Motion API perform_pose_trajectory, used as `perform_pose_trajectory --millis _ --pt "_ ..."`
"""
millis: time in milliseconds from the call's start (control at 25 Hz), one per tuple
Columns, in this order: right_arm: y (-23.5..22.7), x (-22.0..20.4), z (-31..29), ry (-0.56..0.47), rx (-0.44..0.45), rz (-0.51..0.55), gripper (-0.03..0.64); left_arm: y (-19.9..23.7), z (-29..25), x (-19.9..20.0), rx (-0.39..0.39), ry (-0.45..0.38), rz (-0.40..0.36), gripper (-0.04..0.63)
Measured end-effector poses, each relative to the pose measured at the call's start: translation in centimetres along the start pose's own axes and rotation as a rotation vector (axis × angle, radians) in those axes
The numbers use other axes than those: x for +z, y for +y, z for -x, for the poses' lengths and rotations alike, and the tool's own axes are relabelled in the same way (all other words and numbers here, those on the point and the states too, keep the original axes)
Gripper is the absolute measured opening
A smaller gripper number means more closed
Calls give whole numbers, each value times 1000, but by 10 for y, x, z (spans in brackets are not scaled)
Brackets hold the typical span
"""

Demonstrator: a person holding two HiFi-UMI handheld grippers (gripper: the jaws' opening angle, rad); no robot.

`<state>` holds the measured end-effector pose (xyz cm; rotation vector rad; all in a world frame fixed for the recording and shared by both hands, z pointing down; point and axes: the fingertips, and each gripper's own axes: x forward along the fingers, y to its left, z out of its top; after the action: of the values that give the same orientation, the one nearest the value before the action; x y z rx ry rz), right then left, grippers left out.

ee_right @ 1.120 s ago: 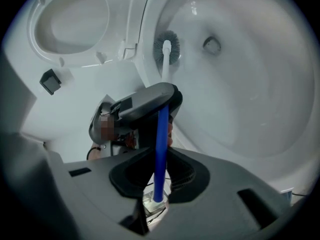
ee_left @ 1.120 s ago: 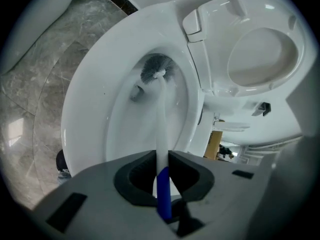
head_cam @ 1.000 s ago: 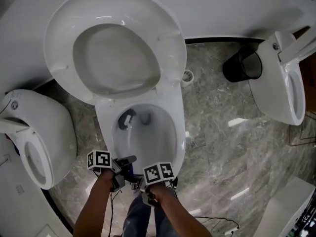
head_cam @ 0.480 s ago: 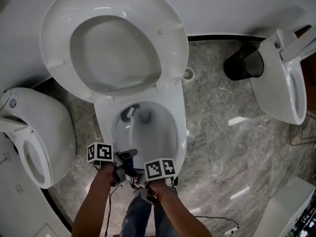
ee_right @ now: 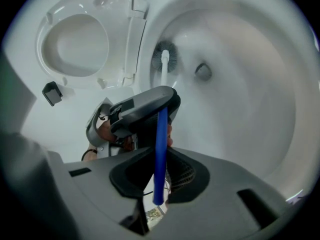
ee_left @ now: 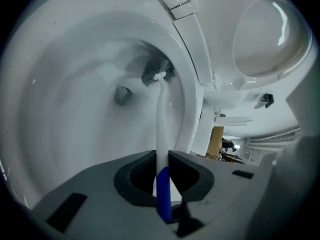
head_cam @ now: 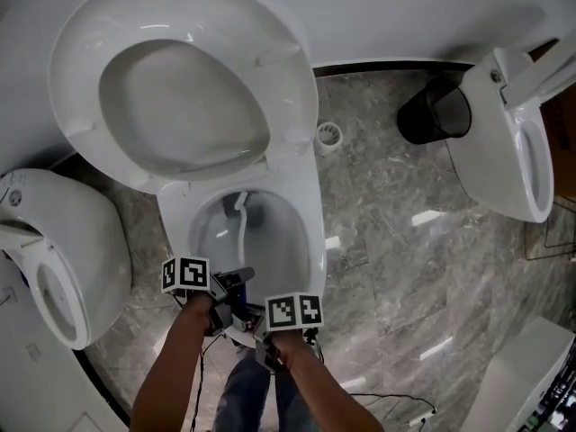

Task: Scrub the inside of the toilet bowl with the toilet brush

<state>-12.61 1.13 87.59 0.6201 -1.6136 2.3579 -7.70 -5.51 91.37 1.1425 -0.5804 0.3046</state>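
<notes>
As the left gripper (ee_left: 162, 186) and right gripper (ee_right: 159, 184) clamp its handle, the brush (ee_left: 161, 114) dips into the bowl (head_cam: 292, 241).
Bristles at the bowl's back wall.

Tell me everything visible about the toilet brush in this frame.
Slim white shaft, blue grip end, dark bristle head. The toilet brush is clamped by the left gripper where white meets blue and by the right gripper on the blue end. It slants into the toilet bowl, bristles against the inner wall near the drain hole.
</notes>
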Motion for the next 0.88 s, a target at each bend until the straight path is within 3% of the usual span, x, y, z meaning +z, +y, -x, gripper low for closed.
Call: perform_pose_trajectory --millis 880 --pt "-29 -15 68 -153 -70 -87 60 -36 -53 -58 -70 131 -23 55"
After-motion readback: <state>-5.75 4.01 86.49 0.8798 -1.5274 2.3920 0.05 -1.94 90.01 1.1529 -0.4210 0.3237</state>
